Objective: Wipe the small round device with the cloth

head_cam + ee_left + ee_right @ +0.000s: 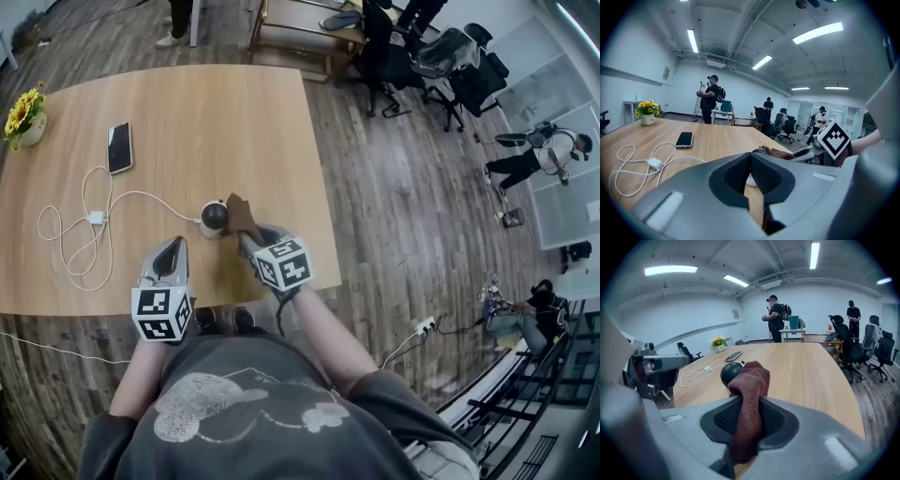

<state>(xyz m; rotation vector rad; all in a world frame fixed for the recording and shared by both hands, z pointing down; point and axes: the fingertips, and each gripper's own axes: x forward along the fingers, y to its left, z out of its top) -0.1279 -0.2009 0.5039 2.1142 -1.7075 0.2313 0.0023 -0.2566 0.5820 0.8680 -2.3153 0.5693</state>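
Two grippers in play, only one working. Right gripper (pixel 749 417) is clamped on the brown cloth (pixel 750 390); the cloth runs up between the pads and its free end folds over toward the small round device (pixel 731 373). In the head view the cloth end sits against the device's right side, touching or as good as touching, hard to split at this size. Left gripper (pixel 751 169) has its jaws closed together with nothing between them, and it is parked near the device on the person's side, not touching it.

The device, a dark ball on a pale base, stands on the wooden table (pixel 216 103) close to the near edge. A white cable (pixel 82 223) runs from the device's left side into loose loops. A phone (pixel 119 147) lies farther left of the device and away from the person, and a pot of yellow flowers (pixel 22 114) sits well left of the device, at the table's far corner.

Progress call: pickup done, cloth brought to the device, so the wiping step looks just begun or under way. How much of the ball is already wiped cannot be told. Left to cover, likely: top, front and left side. The device is unheld, so it may slide or tip under a push.
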